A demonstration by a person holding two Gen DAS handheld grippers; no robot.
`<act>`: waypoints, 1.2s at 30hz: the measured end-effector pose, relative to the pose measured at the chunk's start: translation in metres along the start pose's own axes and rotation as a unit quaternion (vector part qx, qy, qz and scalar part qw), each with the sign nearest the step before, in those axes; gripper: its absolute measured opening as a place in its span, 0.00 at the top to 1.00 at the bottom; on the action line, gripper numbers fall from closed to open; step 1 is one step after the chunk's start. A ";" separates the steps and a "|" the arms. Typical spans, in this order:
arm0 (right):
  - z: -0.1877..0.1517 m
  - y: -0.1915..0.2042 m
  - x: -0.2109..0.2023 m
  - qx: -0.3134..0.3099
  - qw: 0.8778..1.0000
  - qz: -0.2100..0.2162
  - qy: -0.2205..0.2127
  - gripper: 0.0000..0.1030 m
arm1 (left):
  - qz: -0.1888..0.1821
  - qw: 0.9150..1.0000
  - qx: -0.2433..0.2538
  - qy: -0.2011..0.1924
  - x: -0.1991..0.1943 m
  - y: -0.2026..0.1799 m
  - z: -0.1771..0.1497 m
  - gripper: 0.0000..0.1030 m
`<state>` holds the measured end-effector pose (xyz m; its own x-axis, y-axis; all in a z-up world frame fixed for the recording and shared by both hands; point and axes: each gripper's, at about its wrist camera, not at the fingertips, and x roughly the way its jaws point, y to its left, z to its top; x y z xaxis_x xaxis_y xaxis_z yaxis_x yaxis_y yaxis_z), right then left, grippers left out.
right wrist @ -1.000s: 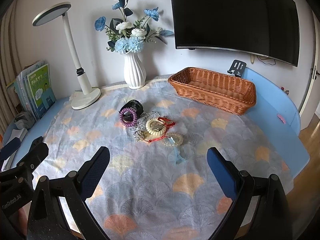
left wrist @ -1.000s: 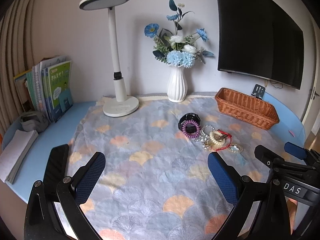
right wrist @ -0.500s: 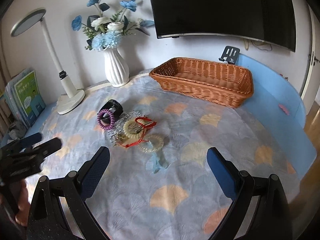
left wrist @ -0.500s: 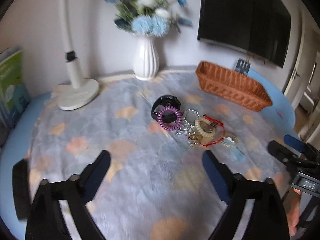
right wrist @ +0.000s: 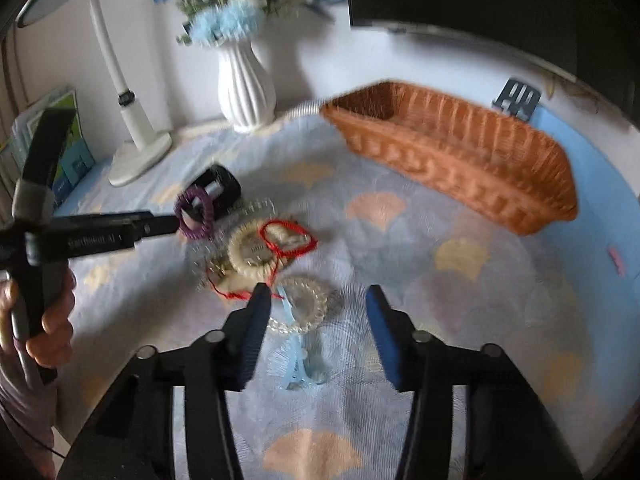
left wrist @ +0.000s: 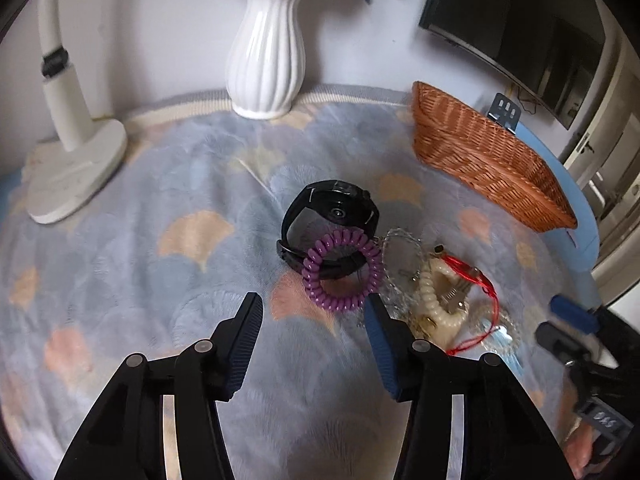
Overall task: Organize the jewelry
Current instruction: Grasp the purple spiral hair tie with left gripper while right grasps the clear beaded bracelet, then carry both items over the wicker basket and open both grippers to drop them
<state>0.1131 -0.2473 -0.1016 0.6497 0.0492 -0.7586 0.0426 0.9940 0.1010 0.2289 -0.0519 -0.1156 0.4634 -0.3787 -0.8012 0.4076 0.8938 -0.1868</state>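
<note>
The left gripper (left wrist: 314, 312) is spread wide just short of the purple coil band (left wrist: 342, 270); the right gripper (right wrist: 314, 306), also spread, hangs over the clear bead bracelet (right wrist: 306, 302). The jewelry heap lies mid-cloth, bare cloth all around. Beyond, the wicker basket (right wrist: 460, 156) sits near the tabletop's far right edge. The right view is motion-blurred.

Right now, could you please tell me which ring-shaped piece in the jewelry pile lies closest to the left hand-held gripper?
The purple spiral hair tie, leaning on the black watch; the cream beaded bracelet lies farther right.
</note>
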 end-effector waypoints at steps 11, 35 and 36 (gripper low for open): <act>-0.006 0.002 0.015 -0.032 0.998 0.040 0.032 0.57 | -0.008 1.000 0.012 0.012 0.022 0.006 0.008 0.48; -0.006 -0.001 0.021 -0.019 0.998 0.052 0.043 0.88 | -0.018 1.000 0.006 -0.023 0.014 0.007 0.003 0.89; -0.007 -0.001 0.017 -0.021 0.998 0.054 0.038 0.88 | -0.019 0.999 0.005 -0.027 0.011 0.008 0.002 0.89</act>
<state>0.1186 -0.2472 -0.1192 0.5898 0.1629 -0.7910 -0.0575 0.9854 0.1601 0.2392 -0.0496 -0.1249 0.4894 -0.4257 -0.7611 0.4334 0.8761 -0.2113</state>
